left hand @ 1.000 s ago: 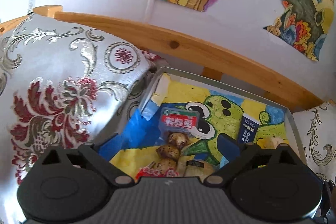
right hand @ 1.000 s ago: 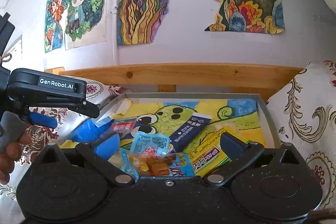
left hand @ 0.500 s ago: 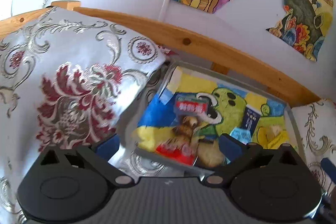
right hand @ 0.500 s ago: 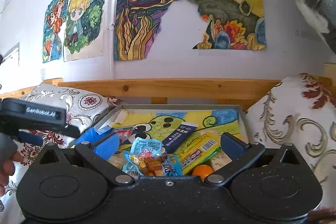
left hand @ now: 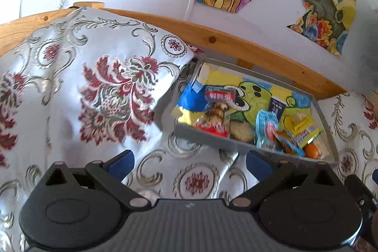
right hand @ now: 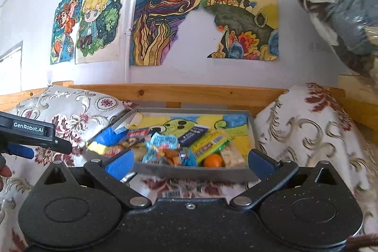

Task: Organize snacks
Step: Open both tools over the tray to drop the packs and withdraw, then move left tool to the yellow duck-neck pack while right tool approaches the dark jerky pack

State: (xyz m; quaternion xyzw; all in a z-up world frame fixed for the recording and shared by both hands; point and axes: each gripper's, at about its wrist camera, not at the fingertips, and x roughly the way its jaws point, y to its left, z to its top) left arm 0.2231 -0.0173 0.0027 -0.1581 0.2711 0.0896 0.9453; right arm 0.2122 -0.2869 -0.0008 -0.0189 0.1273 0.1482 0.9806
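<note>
Both grippers are spread wide and hold nothing: the left gripper hangs over the cloth with the tray up at two o'clock, and the right gripper faces the tray at twelve. The snacks sit heaped along the tray's near wall, with the orange toward one o'clock. To sort them well, I would take one packet at a time from the top of the heap and approach over the wall, not through it

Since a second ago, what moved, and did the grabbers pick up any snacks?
Both grippers pulled back from the grey tray: it now looks smaller and farther away in both views. The left gripper and right gripper stayed open and empty; nothing was picked up or let go. The snacks, like the orange ball and dark blue packet, lie in the tray as before.
</note>
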